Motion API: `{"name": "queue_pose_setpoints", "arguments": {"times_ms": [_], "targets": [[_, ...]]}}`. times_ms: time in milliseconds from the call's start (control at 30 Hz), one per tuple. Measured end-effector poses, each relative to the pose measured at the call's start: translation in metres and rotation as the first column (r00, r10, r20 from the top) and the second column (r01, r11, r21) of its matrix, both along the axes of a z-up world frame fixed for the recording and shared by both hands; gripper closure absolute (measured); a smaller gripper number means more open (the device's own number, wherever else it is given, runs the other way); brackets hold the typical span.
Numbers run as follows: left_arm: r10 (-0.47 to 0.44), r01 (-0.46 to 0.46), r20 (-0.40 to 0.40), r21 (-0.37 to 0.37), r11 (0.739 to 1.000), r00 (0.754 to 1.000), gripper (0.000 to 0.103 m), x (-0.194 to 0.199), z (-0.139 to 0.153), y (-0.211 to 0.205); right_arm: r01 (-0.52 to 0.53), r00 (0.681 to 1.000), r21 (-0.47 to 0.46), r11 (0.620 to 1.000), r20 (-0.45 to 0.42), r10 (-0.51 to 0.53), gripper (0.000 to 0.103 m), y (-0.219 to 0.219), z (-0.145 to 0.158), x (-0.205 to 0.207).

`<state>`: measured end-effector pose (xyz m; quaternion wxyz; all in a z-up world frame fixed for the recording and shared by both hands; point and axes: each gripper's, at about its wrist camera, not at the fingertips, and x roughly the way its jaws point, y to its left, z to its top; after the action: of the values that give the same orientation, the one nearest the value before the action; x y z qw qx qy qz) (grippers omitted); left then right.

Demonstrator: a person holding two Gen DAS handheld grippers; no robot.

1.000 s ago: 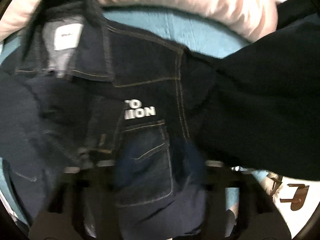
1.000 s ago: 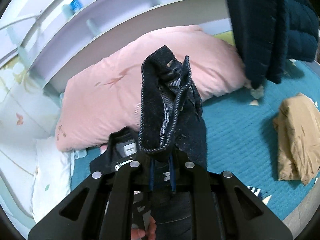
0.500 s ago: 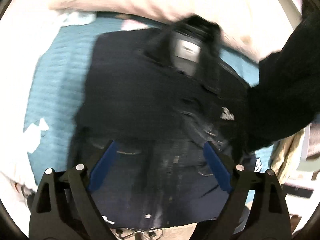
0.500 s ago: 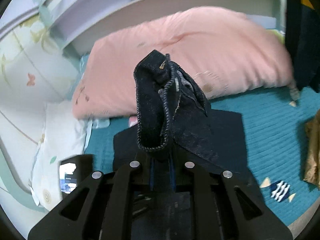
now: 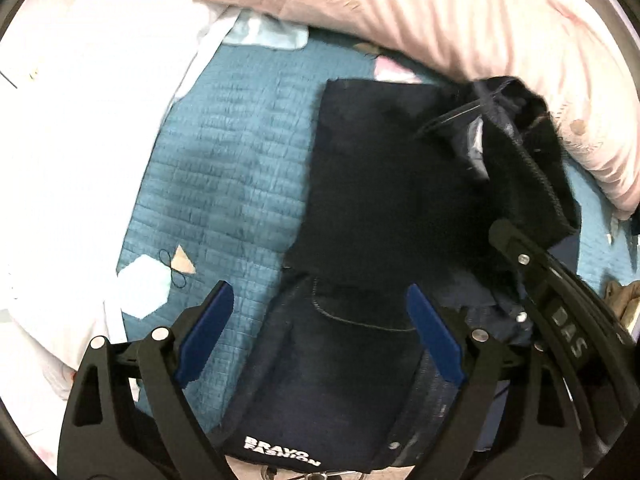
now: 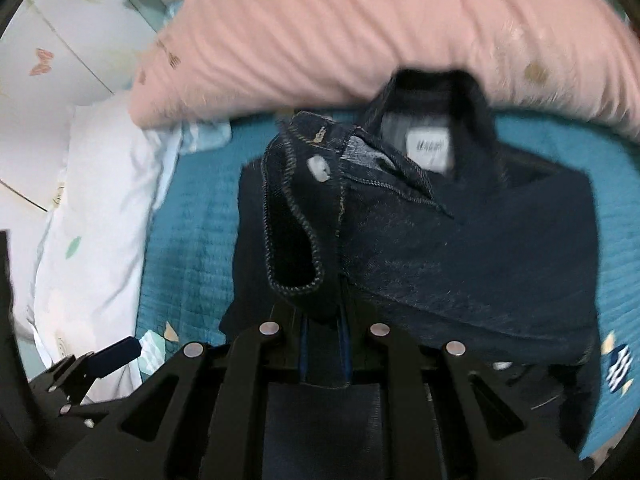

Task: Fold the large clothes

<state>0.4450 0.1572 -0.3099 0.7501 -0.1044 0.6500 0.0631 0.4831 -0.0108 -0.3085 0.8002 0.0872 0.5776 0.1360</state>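
A dark denim jacket [image 5: 372,184] lies on the teal quilt [image 5: 224,184], with white "BRAVO FASHION" lettering at its near edge. My left gripper [image 5: 320,332] is open and empty, hovering above the jacket's lower part. My right gripper [image 6: 324,332] is shut on the jacket's sleeve cuff [image 6: 296,216] and holds it above the jacket's body [image 6: 500,240], close to the collar and its white label [image 6: 426,148]. The right gripper also shows at the right of the left wrist view [image 5: 532,248], with the cuff hanging from it.
A big pink pillow [image 6: 360,32] lies along the far side of the bed. A white pillow [image 6: 96,192] lies at the left. A tan garment [image 5: 622,300] shows at the right edge of the left wrist view.
My left gripper let go of the jacket, opened and drew back over its lower part. My right gripper carried the sleeve cuff down and across the jacket's body toward the collar.
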Motion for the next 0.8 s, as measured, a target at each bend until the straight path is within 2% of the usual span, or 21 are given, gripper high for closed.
{"name": "queue_pose_setpoints", "arguments": {"times_ms": [133,200,267,333,433,533,633,733,800], "targets": [[0.003,-0.002,-0.031,0.029,1.000,1.000,0.014,-0.004,-0.018,0.017,-0.026,0.998,-0.004,1.000,-0.064,0.026,0.086,0.014,-0.032,0.005],[0.012,-0.011,-0.052,0.016,1.000,0.999,0.014,-0.006,-0.027,0.026,-0.037,0.996,-0.018,0.999,-0.078,0.035,0.080,0.021,-0.042,0.006],[0.026,-0.025,-0.065,0.019,1.000,0.998,0.014,-0.007,-0.033,0.032,-0.055,0.995,-0.016,0.998,-0.090,0.054,0.062,0.026,-0.046,0.004],[0.037,-0.035,-0.077,0.025,0.999,0.996,0.014,-0.008,-0.036,0.037,-0.060,0.992,0.034,0.998,-0.106,0.063,0.054,0.029,-0.045,0.003],[0.045,-0.043,-0.076,0.022,0.999,0.996,0.014,-0.011,-0.032,0.043,-0.062,0.994,0.038,0.997,-0.087,0.065,0.053,0.029,-0.032,0.003],[0.043,-0.042,-0.050,0.034,0.999,0.998,0.014,-0.012,-0.019,0.042,-0.057,0.994,0.095,0.994,-0.083,0.065,0.053,0.021,-0.015,-0.001],[0.038,-0.037,-0.014,0.027,0.999,0.999,0.014,-0.009,0.001,0.033,-0.051,0.998,0.124,0.991,-0.028,0.055,0.054,0.005,0.014,-0.006],[0.006,-0.007,0.030,0.016,1.000,1.000,0.014,-0.001,0.016,0.015,-0.023,0.999,0.112,0.993,0.046,0.017,0.054,-0.024,0.042,-0.012],[-0.018,0.019,0.053,-0.008,1.000,0.998,0.014,0.007,0.021,0.002,0.024,0.996,0.054,0.998,0.088,-0.029,0.054,-0.052,0.055,-0.012]]}}
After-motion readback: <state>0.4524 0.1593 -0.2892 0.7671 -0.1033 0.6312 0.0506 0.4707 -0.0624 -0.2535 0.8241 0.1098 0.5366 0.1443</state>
